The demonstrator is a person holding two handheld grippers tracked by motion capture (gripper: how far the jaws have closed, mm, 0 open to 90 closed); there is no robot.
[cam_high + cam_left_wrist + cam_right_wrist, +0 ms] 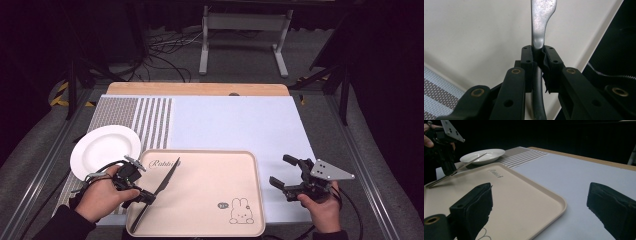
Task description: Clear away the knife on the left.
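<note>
Dark floor and black cables lie behind the table (200, 89), and little can be made out back there. On the table is a pale blue mat (235, 122) with a striped part at its left side. A big beige tray (210, 195) sits at the table's near edge, with a small rabbit drawing (241, 211) near the tray's near right corner. A white plate (102, 150) rests by the left edge of the table, just beside the tray's far left corner. The left gripper (137, 192) is at the tray's left edge, and its jaws are clamped tight on a knife (162, 187). In the left gripper view the knife (540, 30) is pinched at the thin neck where handle meets blade. The blade points up and away, toward the tray's far left corner; the handle end looks to be down by the tray's near left corner. I think the knife is hard, thin and smooth, so it could slip or swing. Holding it at the neck or handle seems best, away from the edge. It looks light. The right gripper (290, 175) hangs over the mat just right of the tray, jaws wide apart, holding nothing. The handle is partly hidden by the hand and jaws, and I cannot tell if its tip touches the tray.
</note>
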